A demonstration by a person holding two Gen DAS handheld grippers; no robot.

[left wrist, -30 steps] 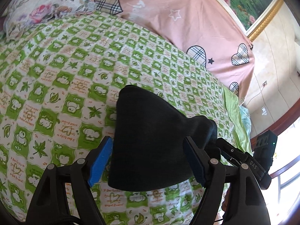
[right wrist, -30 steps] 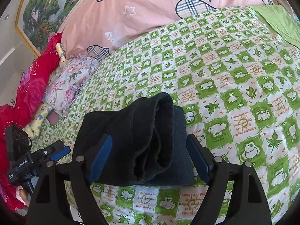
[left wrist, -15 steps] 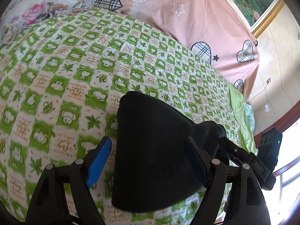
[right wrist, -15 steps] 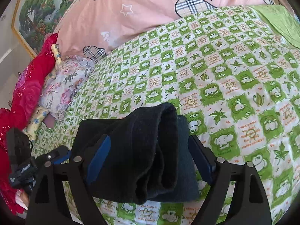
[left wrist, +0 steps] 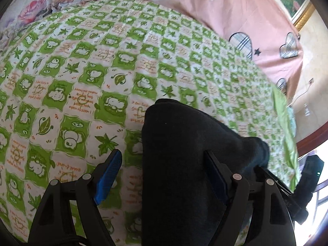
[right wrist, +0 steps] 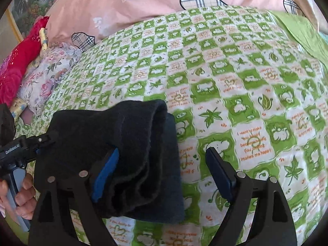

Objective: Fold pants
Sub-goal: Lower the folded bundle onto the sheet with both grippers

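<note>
A: What colour are the pants [left wrist: 184, 164]?
B: Black. The bedspread [left wrist: 82, 82] is green-and-white checks with orange writing.
A: And far off?
B: A pink sheet [right wrist: 143, 6] with plaid hearts.

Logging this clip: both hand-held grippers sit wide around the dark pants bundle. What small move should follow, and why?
Probably back both away. The pants already lie as a compact layered bundle on the bedspread, and the left hand-held gripper and right hand-held gripper stand open, clamping nothing.

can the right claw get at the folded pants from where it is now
Probably yes: the right claw is open, the folded pants already lie partly between its fingers, and nothing blocks them on the bedspread.
</note>
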